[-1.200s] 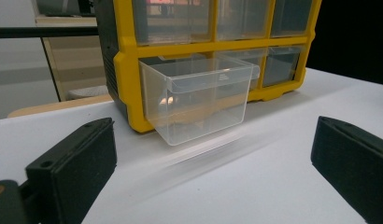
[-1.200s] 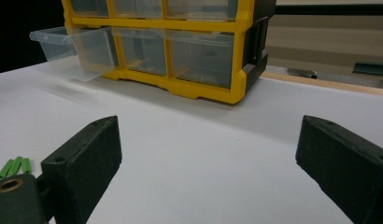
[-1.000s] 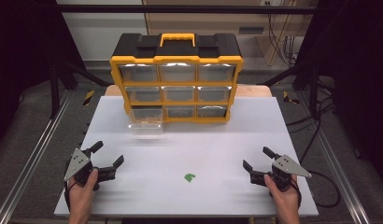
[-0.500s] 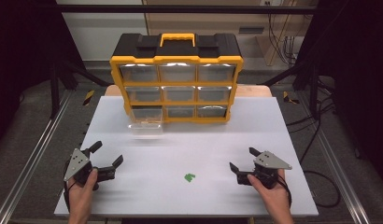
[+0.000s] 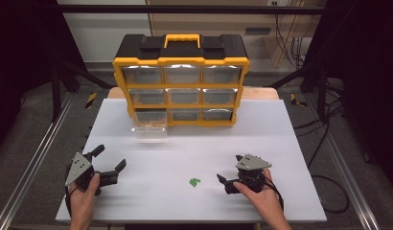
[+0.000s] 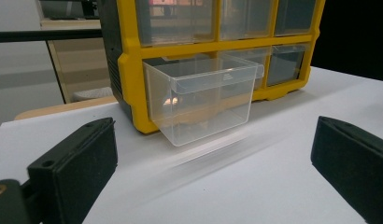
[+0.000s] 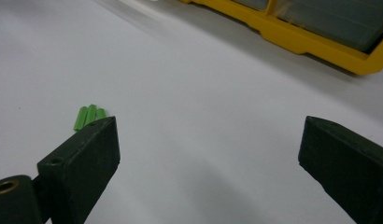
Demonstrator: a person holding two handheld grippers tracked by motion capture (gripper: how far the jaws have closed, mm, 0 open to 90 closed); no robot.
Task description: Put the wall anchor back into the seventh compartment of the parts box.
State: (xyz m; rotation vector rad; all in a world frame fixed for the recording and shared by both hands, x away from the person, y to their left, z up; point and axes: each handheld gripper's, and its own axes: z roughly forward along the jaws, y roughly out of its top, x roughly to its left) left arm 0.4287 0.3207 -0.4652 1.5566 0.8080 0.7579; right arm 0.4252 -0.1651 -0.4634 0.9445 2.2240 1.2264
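Note:
Several small green pegs (image 5: 194, 182) lie bunched on the white table (image 5: 281, 143), front centre. My right gripper (image 5: 229, 168) rests just right of them, open and empty, its jaws pointing left. In the right gripper view the pegs (image 7: 89, 115) sit just beyond the left jaw's tip, outside the gap of the gripper (image 7: 208, 154). My left gripper (image 5: 110, 157) stands open and empty at the front left. In the left gripper view it (image 6: 213, 163) faces a clear plastic drawer (image 6: 203, 100) pulled partway out of the organizer's bottom left slot.
A yellow and black drawer organizer (image 5: 181, 79) with clear drawers stands at the back centre of the table; the pulled-out drawer (image 5: 149, 133) juts forward from it. Metal rails (image 5: 36, 158) run along both sides of the table. Cables (image 5: 329, 191) lie on the floor at right.
My right gripper has moved left across the table from the front right to beside the green pegs and turned its jaws toward them. The left gripper has stayed in place.

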